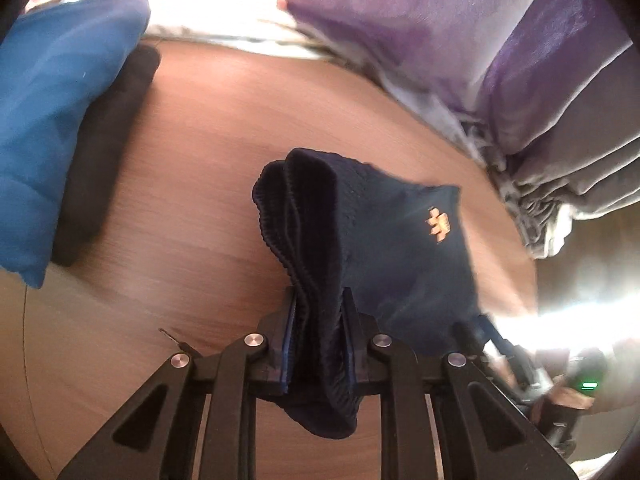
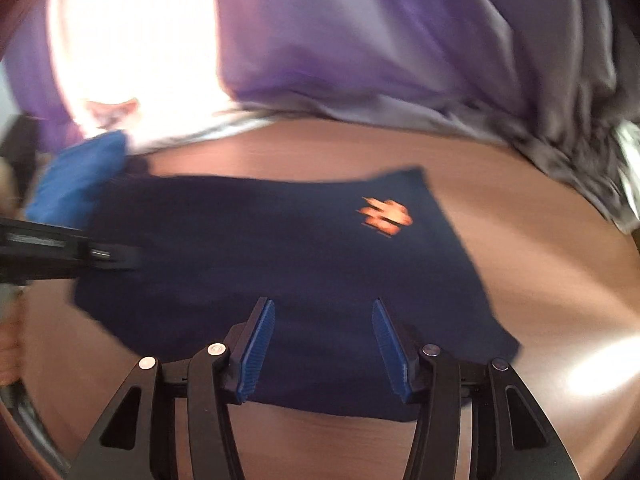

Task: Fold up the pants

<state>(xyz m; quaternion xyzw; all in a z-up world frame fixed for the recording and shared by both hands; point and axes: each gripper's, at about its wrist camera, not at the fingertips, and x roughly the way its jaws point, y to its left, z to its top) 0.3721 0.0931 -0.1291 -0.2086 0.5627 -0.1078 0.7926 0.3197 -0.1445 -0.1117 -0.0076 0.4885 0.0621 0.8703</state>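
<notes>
Navy pants (image 2: 280, 240) lie crosswise on your table (image 2: 520, 240). Your left claw (image 1: 320, 320) clamps their bunched waistband; your right claw (image 2: 324, 336) is opening, pads clear of the cloth.

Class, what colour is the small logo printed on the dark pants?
Orange, on the navy pants; the logo shows best in the right wrist view.

Wooden table (image 1: 192, 184), brown, grain visible, round-edged. Blue cushion (image 1: 52, 120) at the table's left side, lying partly on a folded black cloth (image 1: 116, 152) that rests on the tabletop; the same cushion appears blurred at the left in the right wrist view (image 2: 80, 172). Purple bedding (image 1: 460, 36) beyond the table's far edge, satin-like sheen, with grey crumpled fabric (image 1: 580, 176) just beside it on the right. Bright glare at the far left background.
</notes>
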